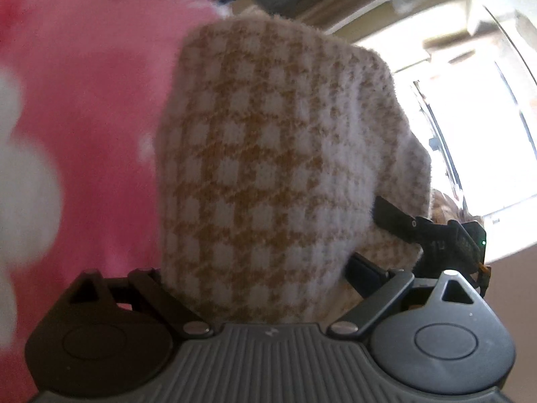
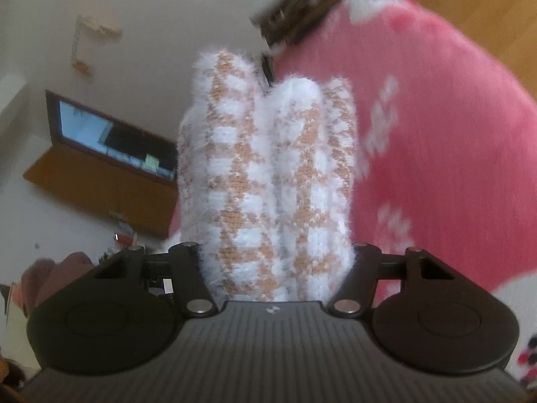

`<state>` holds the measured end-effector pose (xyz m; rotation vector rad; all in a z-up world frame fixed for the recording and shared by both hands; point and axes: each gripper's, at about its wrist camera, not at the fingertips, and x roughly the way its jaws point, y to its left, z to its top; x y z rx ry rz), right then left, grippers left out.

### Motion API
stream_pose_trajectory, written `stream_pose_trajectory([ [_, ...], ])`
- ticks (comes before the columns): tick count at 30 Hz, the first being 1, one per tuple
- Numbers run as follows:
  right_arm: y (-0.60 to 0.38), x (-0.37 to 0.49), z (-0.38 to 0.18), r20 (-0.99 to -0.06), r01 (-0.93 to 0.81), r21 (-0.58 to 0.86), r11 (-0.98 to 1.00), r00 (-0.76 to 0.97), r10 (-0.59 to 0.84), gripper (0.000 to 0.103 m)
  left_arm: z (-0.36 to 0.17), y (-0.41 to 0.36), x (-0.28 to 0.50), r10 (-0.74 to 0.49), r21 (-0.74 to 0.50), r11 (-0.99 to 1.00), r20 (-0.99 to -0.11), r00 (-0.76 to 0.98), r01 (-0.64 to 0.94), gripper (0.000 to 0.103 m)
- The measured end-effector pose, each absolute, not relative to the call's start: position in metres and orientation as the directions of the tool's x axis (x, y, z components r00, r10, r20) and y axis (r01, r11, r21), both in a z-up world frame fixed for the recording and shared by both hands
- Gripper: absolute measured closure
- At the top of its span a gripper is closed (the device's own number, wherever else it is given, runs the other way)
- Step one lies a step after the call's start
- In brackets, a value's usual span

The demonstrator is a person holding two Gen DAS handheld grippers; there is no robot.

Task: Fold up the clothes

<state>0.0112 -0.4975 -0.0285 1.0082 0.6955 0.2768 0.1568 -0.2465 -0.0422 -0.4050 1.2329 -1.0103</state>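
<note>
Above the pink blanket point(image 2: 436, 151), both raised grippers' jaws clamp the fuzzy checked garment point(image 1: 268, 168).

Left tongs point(image 1: 268, 268) and right tongs point(image 2: 275, 258) both clamped closed.

A bright window point(image 1: 470, 127) floods the room with daylight. Pale walls point(image 2: 161, 16) carry a dark-framed screen point(image 2: 114, 137) above a brown wooden cabinet point(image 2: 100, 188); wooden floor point(image 2: 476, 10) shows.

No text, label, brand or number can be read in either view.
</note>
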Motion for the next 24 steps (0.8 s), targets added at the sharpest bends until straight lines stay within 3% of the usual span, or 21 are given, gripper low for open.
stream_pose_trajectory([
  [6,-0.536,0.006,0.033,-0.308,0.091,0.862,0.499,0.875,0.373,0.045,0.054,-0.323,0.2,-0.782,-0.667,0.459,-0.617,-0.089,0.587,0.007],
  [11,-0.555,-0.014,0.102,-0.263,0.1,0.87,0.483,0.922,0.283,0.045,0.129,-0.34,0.204,-0.776,-0.637,0.392,-0.616,-0.132,0.664,0.008],
  [18,-0.536,-0.007,0.19,-0.346,0.156,0.843,0.515,0.89,0.296,0.045,0.17,-0.287,0.203,-0.812,-0.725,0.411,-0.566,-0.139,0.552,0.008],
  [24,-0.49,0.049,0.234,-0.444,0.183,0.801,0.57,0.82,0.362,0.047,0.18,-0.218,0.256,-0.844,-0.764,0.409,-0.525,-0.112,0.499,0.008],
])
